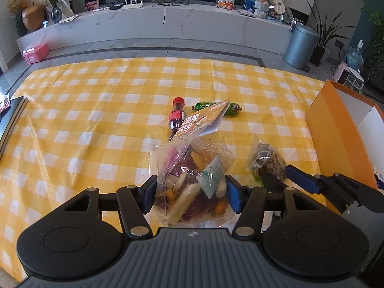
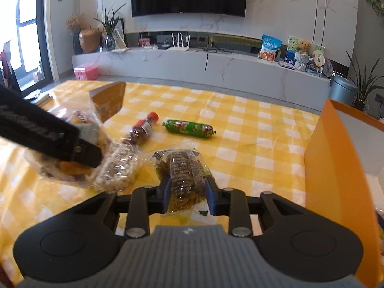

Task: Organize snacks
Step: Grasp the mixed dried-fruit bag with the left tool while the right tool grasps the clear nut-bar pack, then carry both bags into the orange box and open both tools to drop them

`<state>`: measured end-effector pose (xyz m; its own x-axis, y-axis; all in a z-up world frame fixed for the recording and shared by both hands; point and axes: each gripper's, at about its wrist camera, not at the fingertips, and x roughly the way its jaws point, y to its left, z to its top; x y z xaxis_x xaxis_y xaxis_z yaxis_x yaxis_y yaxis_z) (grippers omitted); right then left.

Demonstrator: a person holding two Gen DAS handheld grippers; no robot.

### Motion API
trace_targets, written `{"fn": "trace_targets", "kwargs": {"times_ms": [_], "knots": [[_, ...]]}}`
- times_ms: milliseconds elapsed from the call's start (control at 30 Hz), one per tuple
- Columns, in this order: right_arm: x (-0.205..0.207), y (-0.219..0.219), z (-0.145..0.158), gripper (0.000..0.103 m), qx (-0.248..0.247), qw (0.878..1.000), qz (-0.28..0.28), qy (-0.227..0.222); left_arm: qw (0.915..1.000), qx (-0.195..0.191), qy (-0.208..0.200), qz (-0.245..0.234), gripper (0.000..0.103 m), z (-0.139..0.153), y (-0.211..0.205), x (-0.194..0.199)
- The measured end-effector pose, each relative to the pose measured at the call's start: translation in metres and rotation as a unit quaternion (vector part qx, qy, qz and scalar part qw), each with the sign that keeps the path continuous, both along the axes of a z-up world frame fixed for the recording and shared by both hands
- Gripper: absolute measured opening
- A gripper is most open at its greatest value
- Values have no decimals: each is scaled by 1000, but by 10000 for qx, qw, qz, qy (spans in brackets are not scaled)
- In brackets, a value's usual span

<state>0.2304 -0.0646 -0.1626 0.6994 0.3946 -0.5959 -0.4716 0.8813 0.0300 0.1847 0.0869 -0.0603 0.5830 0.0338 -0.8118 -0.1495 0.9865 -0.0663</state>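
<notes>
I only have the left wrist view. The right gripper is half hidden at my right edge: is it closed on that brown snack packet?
Observer: Yes. In the right wrist view the right gripper is shut on the clear packet of brown snacks, a pad against each side.
Operator: Anything under my fruit bag?
Observer: Beside the clear bag of mixed dried fruit in the left gripper lies a clear bag of small pale round snacks, hidden from you.
Operator: Is the green sausage whole?
Observer: It appears so. The green wrapped sausage lies in full view on the yellow checked cloth; your bag's card header covers its middle.
</notes>
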Motion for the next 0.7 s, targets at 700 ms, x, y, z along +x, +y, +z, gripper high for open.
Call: {"fn": "trace_targets", "kwargs": {"times_ms": [700], "knots": [[-75,-76,79,28,752,9933,-772,-424,9943,-142,-806,-678,67,63,-52,-29]]}}
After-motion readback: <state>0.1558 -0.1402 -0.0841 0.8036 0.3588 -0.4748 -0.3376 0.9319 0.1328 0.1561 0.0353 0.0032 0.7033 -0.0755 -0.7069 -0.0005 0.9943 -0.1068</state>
